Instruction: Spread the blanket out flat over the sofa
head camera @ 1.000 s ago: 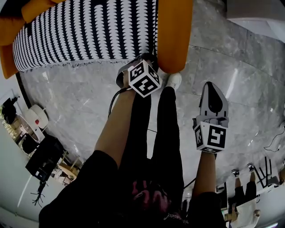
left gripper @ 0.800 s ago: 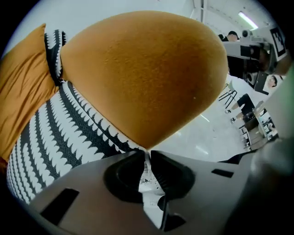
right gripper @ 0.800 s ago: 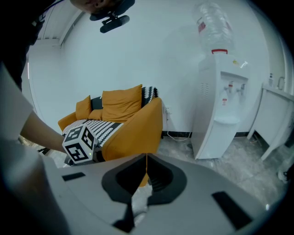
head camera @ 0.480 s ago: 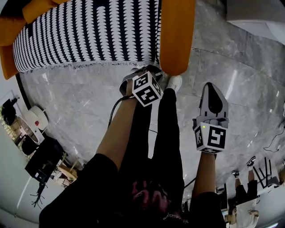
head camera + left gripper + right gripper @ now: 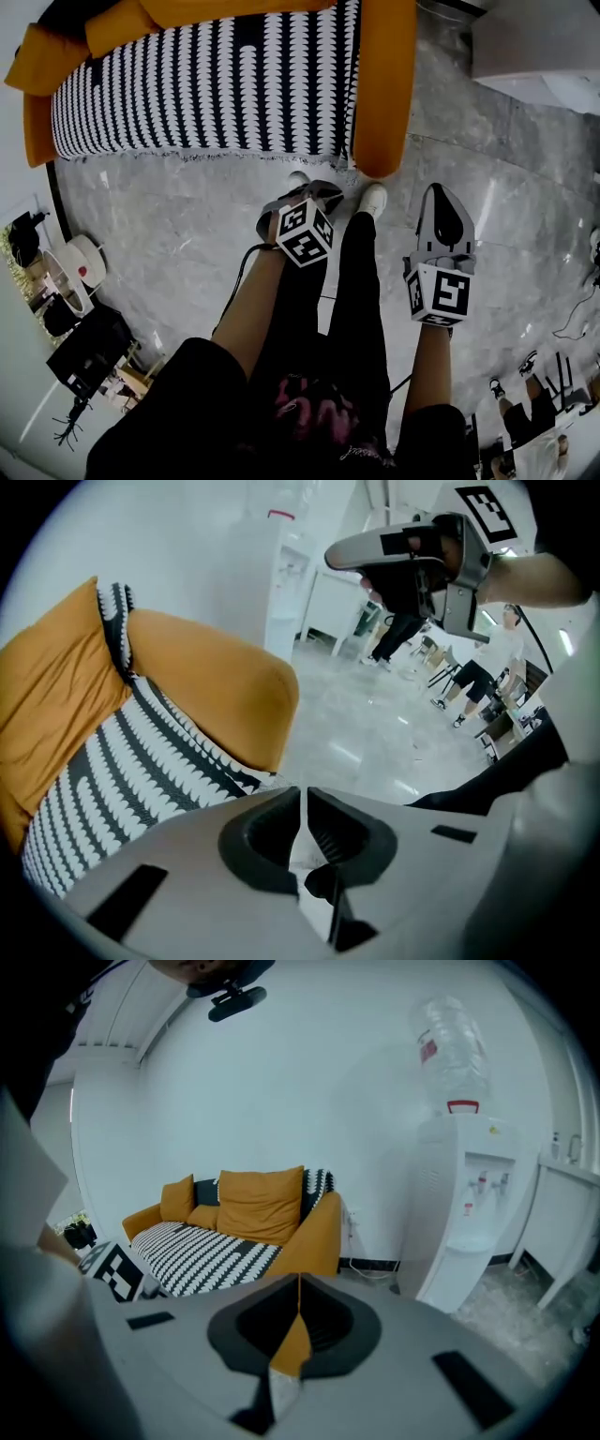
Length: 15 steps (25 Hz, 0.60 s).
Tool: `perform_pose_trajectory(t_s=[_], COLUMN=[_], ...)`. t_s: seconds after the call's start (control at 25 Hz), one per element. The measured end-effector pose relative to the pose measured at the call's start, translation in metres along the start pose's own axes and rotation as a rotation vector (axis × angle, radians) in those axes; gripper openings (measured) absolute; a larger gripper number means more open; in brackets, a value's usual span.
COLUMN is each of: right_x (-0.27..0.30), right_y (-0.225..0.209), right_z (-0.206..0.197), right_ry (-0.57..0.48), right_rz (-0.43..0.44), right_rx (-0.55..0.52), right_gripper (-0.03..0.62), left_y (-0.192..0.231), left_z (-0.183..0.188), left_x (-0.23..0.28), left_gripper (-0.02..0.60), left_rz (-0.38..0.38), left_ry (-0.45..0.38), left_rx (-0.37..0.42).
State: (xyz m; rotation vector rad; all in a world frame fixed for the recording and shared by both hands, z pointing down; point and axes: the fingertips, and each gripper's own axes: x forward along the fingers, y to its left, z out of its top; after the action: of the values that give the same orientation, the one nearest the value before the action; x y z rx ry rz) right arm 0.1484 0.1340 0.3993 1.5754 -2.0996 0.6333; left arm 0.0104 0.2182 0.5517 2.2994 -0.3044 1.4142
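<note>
The black-and-white blanket point(image 5: 206, 84) was spread over the orange sofa point(image 5: 382, 94); left gripper point(image 5: 317, 194) and right gripper point(image 5: 442, 199) were held shut, empty, so any creases could be missed.

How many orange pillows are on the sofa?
3: a big orange fabric pillow against the back, a small pillow beside it, a third pillow at the far end of the orange sofa. Others may be hidden.
</note>
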Motion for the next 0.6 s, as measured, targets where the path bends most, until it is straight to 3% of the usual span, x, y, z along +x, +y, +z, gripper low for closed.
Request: perform_pose_trajectory(t_s=[0.4,0.6], right_x=[-0.035,-0.058], right_y=[0.026,0.021], right_z=[0.089,0.136], right_ry=[-0.11,-0.183], right_rz=[-0.008,-0.058], right_rx=[-0.066,-0.059], right_gripper=[0.021,0.021], left_y=[0.024,0.036], left_z=[0.061,0.098], left_x=[-0.107,-0.157], left_gripper=[0.023,0.02], left_rz=[0.181,0.25], left_ry=[-0.2,-0.308], left_rx=[-0.02,-0.004])
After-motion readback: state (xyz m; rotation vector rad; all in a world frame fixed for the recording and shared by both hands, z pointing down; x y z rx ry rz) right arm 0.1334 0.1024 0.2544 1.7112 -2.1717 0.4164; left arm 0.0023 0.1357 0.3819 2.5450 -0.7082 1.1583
